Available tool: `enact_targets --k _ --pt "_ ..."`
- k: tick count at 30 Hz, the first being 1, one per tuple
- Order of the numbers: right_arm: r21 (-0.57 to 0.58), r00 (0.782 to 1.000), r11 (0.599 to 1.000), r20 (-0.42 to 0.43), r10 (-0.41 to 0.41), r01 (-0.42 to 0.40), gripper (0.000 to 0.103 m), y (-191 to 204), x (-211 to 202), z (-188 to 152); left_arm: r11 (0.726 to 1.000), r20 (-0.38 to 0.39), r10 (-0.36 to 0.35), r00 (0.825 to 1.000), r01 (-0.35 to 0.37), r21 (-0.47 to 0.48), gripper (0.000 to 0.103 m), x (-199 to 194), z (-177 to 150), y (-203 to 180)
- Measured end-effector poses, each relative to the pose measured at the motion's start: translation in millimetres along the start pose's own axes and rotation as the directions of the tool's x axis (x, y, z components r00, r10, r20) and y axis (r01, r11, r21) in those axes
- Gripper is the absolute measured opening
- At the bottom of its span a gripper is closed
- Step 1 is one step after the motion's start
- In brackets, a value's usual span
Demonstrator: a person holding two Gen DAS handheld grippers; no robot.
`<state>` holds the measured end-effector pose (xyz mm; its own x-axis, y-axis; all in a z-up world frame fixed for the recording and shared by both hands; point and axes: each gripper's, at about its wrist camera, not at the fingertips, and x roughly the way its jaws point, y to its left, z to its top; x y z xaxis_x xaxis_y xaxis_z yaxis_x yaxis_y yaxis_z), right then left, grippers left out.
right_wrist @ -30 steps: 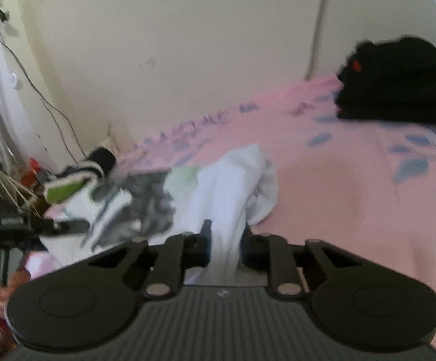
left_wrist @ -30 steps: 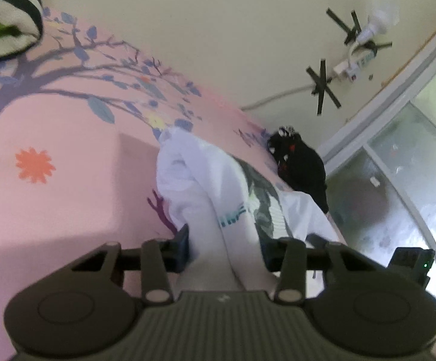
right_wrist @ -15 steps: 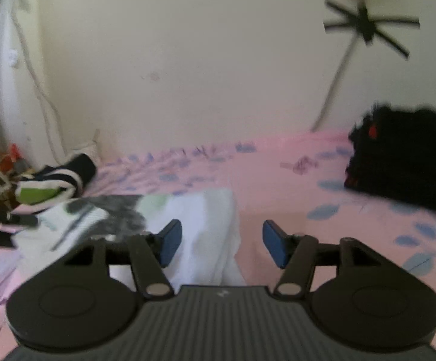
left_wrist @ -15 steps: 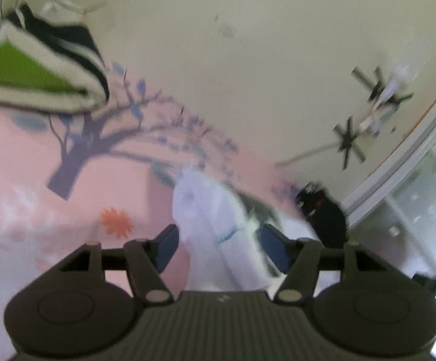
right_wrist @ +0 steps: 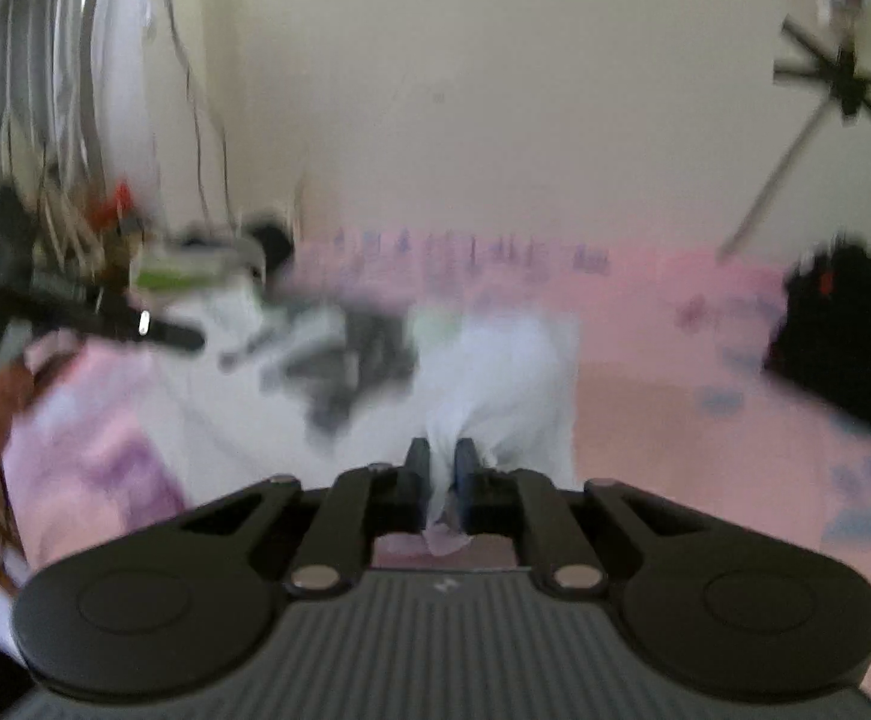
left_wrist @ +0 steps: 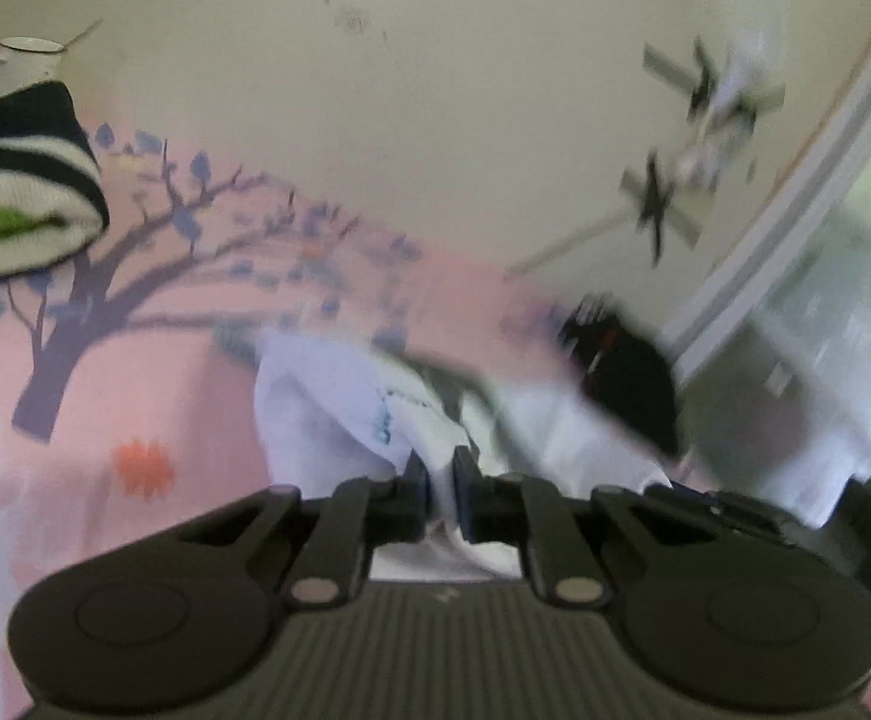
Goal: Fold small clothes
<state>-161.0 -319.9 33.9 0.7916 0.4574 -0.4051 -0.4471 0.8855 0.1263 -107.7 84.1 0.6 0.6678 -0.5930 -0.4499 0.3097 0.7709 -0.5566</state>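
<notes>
The white shirt lies bunched on my pink bed, its grey print facing up. My left claw is pinched tight on one edge of it, and my right claw clamps another fold. Black clothing sits beyond to my right, a striped bundle to my left.

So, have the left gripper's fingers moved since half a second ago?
Yes. The left gripper has closed its fingers on the white printed garment, which lies on the pink tree-print bedsheet.
</notes>
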Motion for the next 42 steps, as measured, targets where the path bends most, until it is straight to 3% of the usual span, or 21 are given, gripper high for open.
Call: enact_targets --k 5,10,13,15,16,17,18,20,23,25,26,27,29,32,34,35,36,37,38,39,42 --pt "0.032 0.988 0.999 0.155 -0.019 0.014 0.0 -8.9 12.5 40.4 1.0 0.112 0.008 0.994 -0.005 -0.03 0.009 -8.4 12.1 7.0" --pt "0.111 0.998 0.992 0.008 -0.062 0.061 0.0 -27.9 51.3 3.8 0.996 0.028 0.077 0.997 -0.075 -0.044 0.009 16.2 -10.6 21.4" --pt "0.202 0.999 0.978 -0.021 -0.041 0.045 0.001 -41.3 50.8 -13.0 0.994 0.002 0.034 0.999 -0.033 -0.108 0.012 17.5 -11.3 32.6" --pt "0.217 1.0 0.976 0.014 0.003 -0.006 0.016 -42.2 37.5 -10.6 0.991 0.012 0.014 1.0 -0.013 -0.133 0.026 11.4 -5.0 35.3" --pt "0.203 0.999 0.979 0.037 0.006 -0.014 0.05 -40.3 29.6 -7.2 0.991 0.021 0.012 1.0 -0.009 -0.13 0.034 7.4 -2.5 33.9" --pt "0.166 0.997 0.986 0.08 -0.004 -0.009 0.071 -36.7 19.8 -4.0 0.992 0.035 0.011 0.999 -0.007 -0.123 0.053 3.1 -0.3 30.9" --pt "0.118 0.993 0.993 0.114 0.005 -0.018 0.071 -31.8 13.3 0.2 0.993 0.052 0.01 0.999 -0.004 -0.117 0.07 -0.3 2.2 27.6" --pt "0.049 0.993 0.999 0.119 0.009 -0.015 0.071 -21.4 10.5 8.4 0.995 0.074 0.01 0.997 -0.003 -0.099 0.081 -1.2 8.6 20.3" --pt "0.072 0.996 0.997 0.088 0.015 -0.021 0.07 -22.2 26.0 14.6 0.997 0.054 0.07 0.996 -0.068 -0.041 0.075 14.8 15.5 6.5" --pt "0.102 0.999 0.994 0.036 0.04 -0.044 0.059 -23.7 38.0 8.9 0.995 0.017 0.094 0.995 -0.094 -0.013 0.045 26.8 14.1 6.1" --pt "0.103 0.998 0.993 0.006 0.06 -0.06 0.051 -22.0 44.0 4.6 0.994 -0.011 0.111 0.994 -0.111 -0.004 0.016 31.7 11.7 8.1" --pt "0.088 0.997 0.994 -0.021 0.069 -0.067 0.045 -19.0 46.4 -1.5 0.991 -0.028 0.135 0.99 -0.135 0.012 0.011 33.3 7.7 10.6" --pt "0.068 0.991 0.993 -0.093 0.099 -0.093 0.021 -12.4 46.4 -16.3 0.992 -0.03 0.123 0.992 -0.122 0.026 0.01 26.0 0.3 14.6" --pt "0.06 0.972 0.993 -0.207 0.115 -0.105 0.009 -6.6 41.1 -43.2 0.991 -0.043 0.12 0.992 -0.117 0.065 0.01 9.5 -12.1 14.1" --pt "0.059 0.966 0.992 -0.225 0.124 -0.114 0.009 -8.6 34.0 -49.8 0.988 -0.061 0.131 0.99 -0.125 0.086 0.012 6.6 -15.4 11.4" --pt "0.062 0.965 0.99 -0.225 0.136 -0.125 0.014 -10.3 31.0 -46.4 0.988 -0.07 0.126 0.99 -0.119 0.094 0.015 5.6 -14.2 10.1" --pt "0.069 0.97 0.988 -0.196 0.147 -0.135 0.019 -13.8 25.1 -39.5 0.989 -0.066 0.118 0.991 -0.111 0.097 0.026 3.4 -10.5 9.5" --pt "0.084 0.978 0.987 -0.146 0.146 -0.135 0.038 -19.1 17.5 -31.9 0.989 -0.051 0.112 0.992 -0.107 0.098 0.036 0.4 -4.6 9.1" --pt "0.118 0.988 0.985 -0.077 0.137 -0.128 0.05 -27.7 11.1 -21.9 0.989 -0.019 0.116 0.993 -0.114 0.096 0.063 -3.2 2.4 9.3" --pt "0.162 0.991 0.979 -0.034 0.132 -0.125 0.05 -37.5 10.2 -13.5 0.988 0.021 0.123 0.992 -0.124 0.088 0.085 -5.5 10.5 9.1" --pt "0.278 0.995 0.956 0.001 0.101 -0.098 0.05 -65.0 26.6 1.7 0.994 0.038 0.08 0.996 -0.083 0.067 0.093 7.8 35.1 14.7"
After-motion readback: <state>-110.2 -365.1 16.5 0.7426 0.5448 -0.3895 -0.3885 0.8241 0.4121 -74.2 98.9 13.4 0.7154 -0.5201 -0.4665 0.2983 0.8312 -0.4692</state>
